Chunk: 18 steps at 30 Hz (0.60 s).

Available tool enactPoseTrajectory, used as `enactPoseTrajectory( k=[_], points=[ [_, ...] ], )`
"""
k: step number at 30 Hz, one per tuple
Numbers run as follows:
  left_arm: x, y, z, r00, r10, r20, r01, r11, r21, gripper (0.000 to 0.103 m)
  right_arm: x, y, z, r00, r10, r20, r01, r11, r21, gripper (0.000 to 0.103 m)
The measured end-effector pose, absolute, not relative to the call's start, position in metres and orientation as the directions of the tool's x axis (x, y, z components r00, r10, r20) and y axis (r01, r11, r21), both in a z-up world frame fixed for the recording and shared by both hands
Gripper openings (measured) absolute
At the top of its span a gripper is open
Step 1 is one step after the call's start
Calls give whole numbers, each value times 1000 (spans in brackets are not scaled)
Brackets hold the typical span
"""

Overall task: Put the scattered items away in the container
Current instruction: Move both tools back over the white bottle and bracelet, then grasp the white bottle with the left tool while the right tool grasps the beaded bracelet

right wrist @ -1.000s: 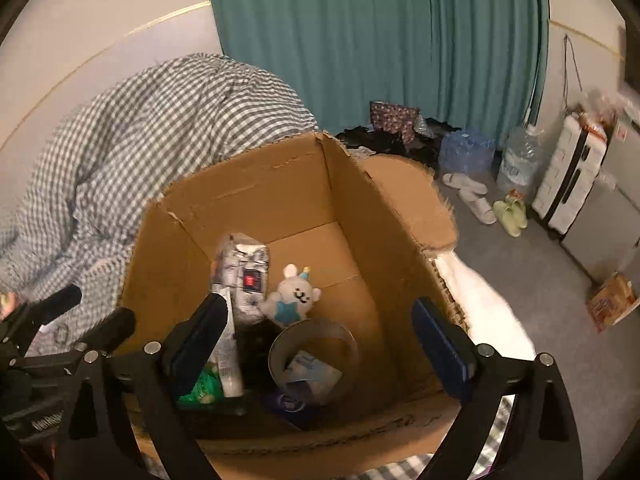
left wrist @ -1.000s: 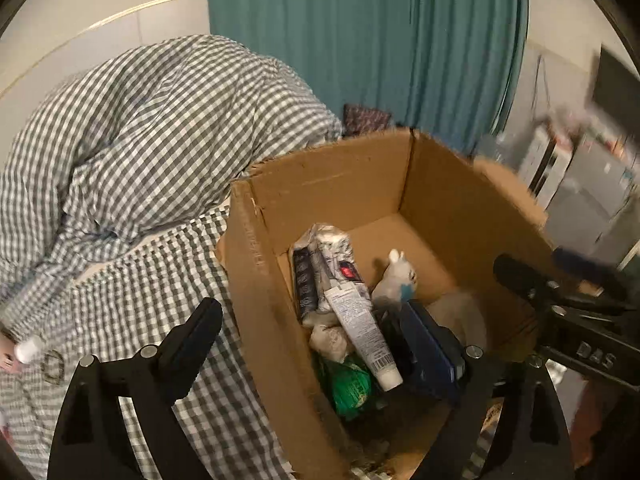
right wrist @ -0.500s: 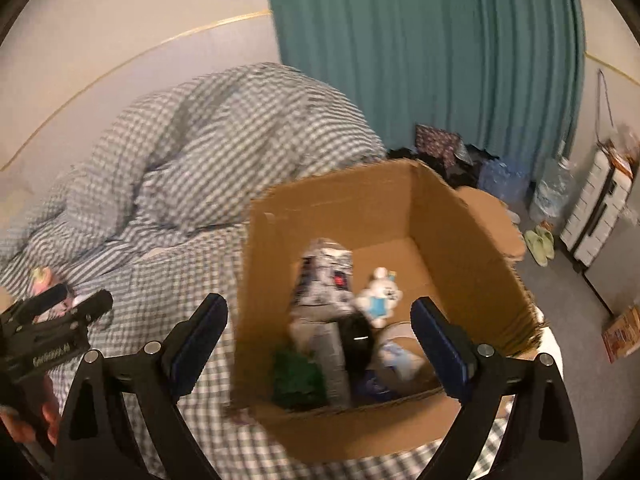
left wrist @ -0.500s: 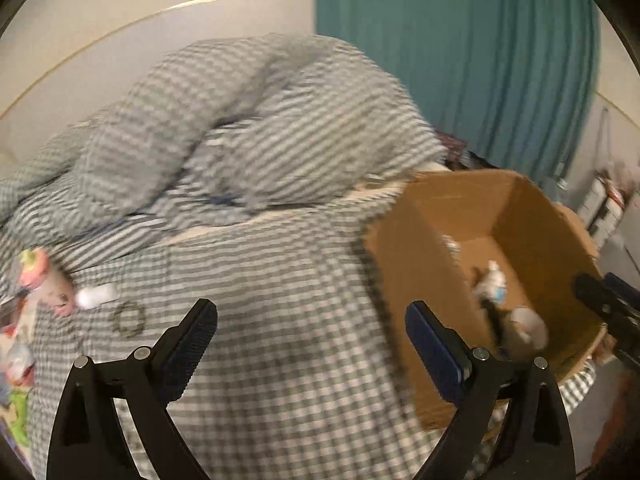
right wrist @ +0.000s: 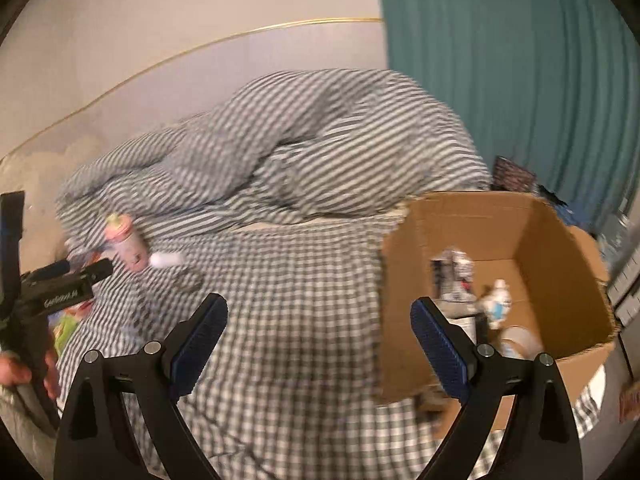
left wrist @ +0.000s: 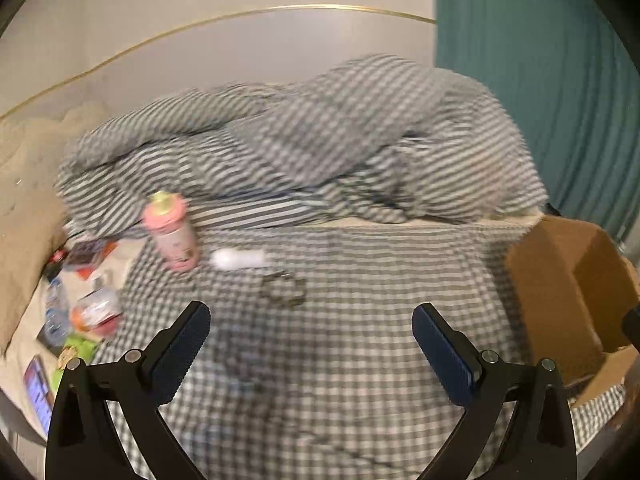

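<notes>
Fingers on my left gripper (left wrist: 310,344) and right gripper (right wrist: 318,334) gape wide, empty, above the checked bed (left wrist: 360,320); cardboard box (right wrist: 540,248) sits right.

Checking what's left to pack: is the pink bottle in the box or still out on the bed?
Out. The pink bottle lies on the checked bedding, well left of the cardboard box.

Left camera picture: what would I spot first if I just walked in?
Probably the pink bottle lying on the checked bedsheet, with a small white tube right beside it. Then the brown cardboard box at the right edge of the bed. The open left hand-held gripper frames the bottom, holding nothing.
</notes>
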<state>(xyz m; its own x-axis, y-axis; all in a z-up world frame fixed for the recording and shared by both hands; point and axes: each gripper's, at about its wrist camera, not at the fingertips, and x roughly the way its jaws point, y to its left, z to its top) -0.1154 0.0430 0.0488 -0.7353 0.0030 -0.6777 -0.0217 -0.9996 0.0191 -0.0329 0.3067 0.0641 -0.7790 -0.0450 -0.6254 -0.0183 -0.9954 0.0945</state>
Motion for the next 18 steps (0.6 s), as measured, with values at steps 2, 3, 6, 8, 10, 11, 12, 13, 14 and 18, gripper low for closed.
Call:
enactPoseTrajectory(
  k=[2,3,6,8,10,11,12,13,14,18],
  points=[
    [-117,21,42,-725,-14,-688,3,-1000,16,103,-37,290,60,-769,-65,-635,11,-996,88,93],
    [-118,9,37,-720,-24,-693,16,-1000,18,103,-42,278,57,-763,-76,-642,29,-996,83,93],
    [-126,-21,22,-707,-52,-706,52,-998,21,103,-55,252,46,-747,-100,-657,66,-995,77,93],
    [-133,-38,10,-697,-48,-716,57,-998,12,103,-68,235,38,-731,-119,-672,94,-993,74,93],
    [-148,-51,-5,-686,-49,-726,53,-998,17,103,-84,218,28,-714,-138,-687,121,-990,73,93],
    [-157,-55,-13,-682,-56,-729,53,-998,27,103,-92,211,22,-705,-149,-693,136,-988,75,93],
    [-163,-58,-19,-679,-58,-732,50,-998,33,103,-100,202,16,-698,-162,-698,151,-985,78,93],
    [-171,-60,-25,-675,-52,-736,36,-999,37,103,-108,194,9,-689,-174,-703,165,-983,81,93],
    [-179,-60,-33,-671,-42,-740,19,-999,40,103,-116,186,2,-679,-184,-710,179,-980,83,93],
    [-217,-57,-57,-667,-10,-745,-23,-999,34,103,-150,157,-28,-637,-218,-739,235,-968,83,93]
  ],
)
